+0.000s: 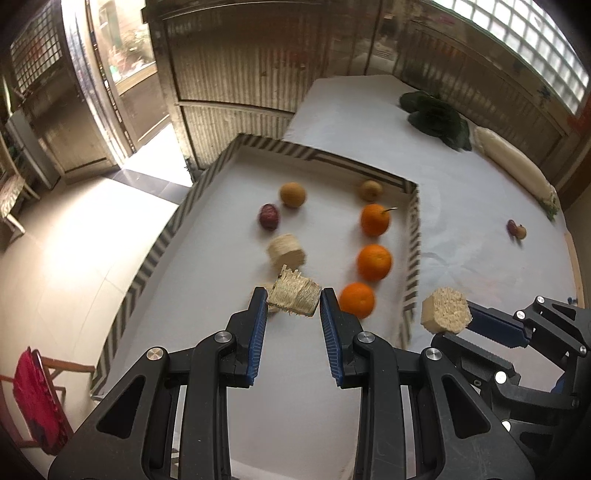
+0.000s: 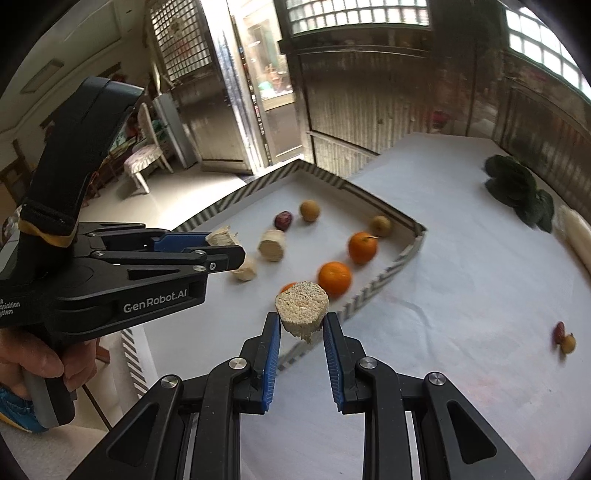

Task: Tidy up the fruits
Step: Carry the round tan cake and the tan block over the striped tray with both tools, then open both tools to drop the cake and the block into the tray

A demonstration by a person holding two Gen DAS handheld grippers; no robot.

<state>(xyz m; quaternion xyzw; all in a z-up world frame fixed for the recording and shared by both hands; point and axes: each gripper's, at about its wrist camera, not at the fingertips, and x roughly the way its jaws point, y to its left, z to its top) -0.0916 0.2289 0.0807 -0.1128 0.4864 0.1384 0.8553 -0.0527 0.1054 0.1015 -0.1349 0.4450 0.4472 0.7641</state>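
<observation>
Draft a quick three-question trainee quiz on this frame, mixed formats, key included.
1. True or false: the left gripper is empty.
2. How many oranges lie in the tray? A) two B) three C) five
3. Fill in: the right gripper holds its pale fibrous chunk above the ___ edge of the tray.

Key: 1 false, it grips a fibrous chunk. 2 B: far orange, middle orange, near orange. 3 right.

A home: fridge (image 2: 173, 125), cushioned chair (image 2: 142, 158), glass-block windows (image 2: 354, 16).
</observation>
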